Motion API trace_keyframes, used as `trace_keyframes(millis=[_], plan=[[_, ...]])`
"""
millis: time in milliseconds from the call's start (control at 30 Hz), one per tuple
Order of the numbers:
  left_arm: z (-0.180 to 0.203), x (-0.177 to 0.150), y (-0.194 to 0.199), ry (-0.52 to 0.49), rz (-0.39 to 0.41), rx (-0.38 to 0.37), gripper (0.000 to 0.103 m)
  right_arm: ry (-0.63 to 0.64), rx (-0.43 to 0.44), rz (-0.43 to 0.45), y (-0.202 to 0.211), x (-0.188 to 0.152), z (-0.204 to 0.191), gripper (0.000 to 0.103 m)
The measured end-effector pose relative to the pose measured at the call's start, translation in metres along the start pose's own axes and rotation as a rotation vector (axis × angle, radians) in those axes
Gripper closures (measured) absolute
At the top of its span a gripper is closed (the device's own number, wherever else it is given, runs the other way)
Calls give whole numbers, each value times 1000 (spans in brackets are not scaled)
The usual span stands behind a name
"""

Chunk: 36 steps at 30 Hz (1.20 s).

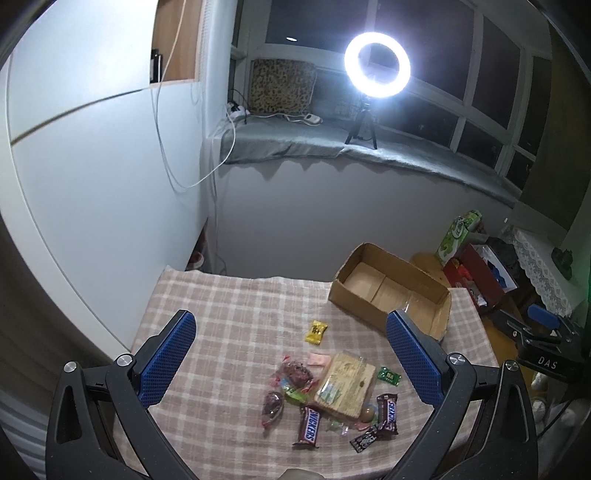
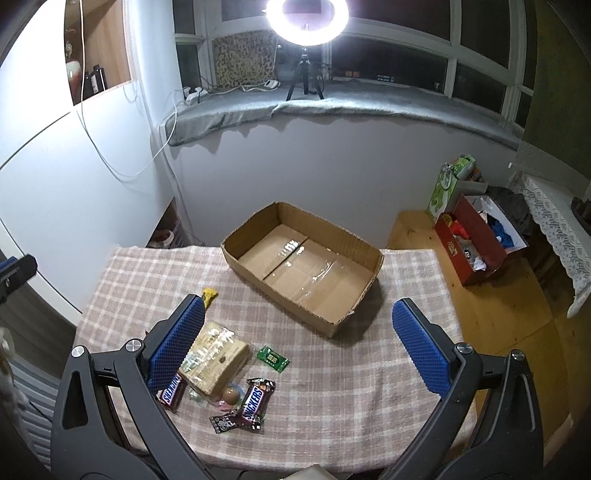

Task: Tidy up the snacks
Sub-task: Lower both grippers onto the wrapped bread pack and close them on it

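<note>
Left wrist cam first. The left gripper is spread wide with nothing between its blue pads, hovering over the checked tablecloth. Using the cardboard box as the landmark: it sits open-topped at the far right of the cloth with no snacks in it. The snack pile lies on the near side of the box, toward the camera. A yellow candy packet sits on its own, closest to the box. Nearer the camera there's a clear-wrapped pale cracker pack, a small green packet just beside it, and two Snickers bars, one at the near side of the pile, the other to its right. A reddish candy bag sits on the pile's left side, away from the box.

Right wrist cam. The right gripper is also spread wide and empty, above the cloth on the near side of the same box. The cracker pack is partly tucked behind its left finger, as is one Snickers; the other Snickers and green packet lie in the open, well apart from the box. A ring light glares on the windowsill beyond the box.
</note>
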State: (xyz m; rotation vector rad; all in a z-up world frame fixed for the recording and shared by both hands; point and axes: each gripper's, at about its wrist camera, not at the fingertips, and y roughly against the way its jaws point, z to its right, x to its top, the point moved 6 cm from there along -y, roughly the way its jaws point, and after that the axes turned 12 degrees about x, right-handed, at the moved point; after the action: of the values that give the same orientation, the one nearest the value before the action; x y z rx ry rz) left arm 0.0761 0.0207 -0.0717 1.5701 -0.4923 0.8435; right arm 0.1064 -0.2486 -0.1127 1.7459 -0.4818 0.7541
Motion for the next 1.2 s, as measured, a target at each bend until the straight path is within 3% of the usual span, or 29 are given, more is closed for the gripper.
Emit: trace_keyframes(millis=[200,467,600,667,733,833,933,1100,1200], plan=[[-8,-12,-22,33,-71,-27,2,-4,9,-56,-23,-15,8,0],[-1,-45,-58,48,-233,-111,20,-91,94,-200,-62,-41,14,0],[8,-64,-79,54,-322,-177,33,-115,148,-263,-84,-56,10,10],[11,-72,-89,69,-361,-205,34,-133,168,-296,-96,-63,8,14],[17,-79,-99,65,-398,-237,53,-178,215,-336,-109,-73,6,23],[28,-90,-113,14,-428,-258,61,-276,299,-400,-131,-89,4,33],[43,-100,-123,-47,-462,-285,64,-321,333,-437,-147,-101,1,34],[62,-111,-139,-108,-509,-352,70,-381,392,-491,-171,-118,-6,48],[70,-116,-147,-146,-527,-367,70,-422,413,-502,-181,-121,-6,50]])
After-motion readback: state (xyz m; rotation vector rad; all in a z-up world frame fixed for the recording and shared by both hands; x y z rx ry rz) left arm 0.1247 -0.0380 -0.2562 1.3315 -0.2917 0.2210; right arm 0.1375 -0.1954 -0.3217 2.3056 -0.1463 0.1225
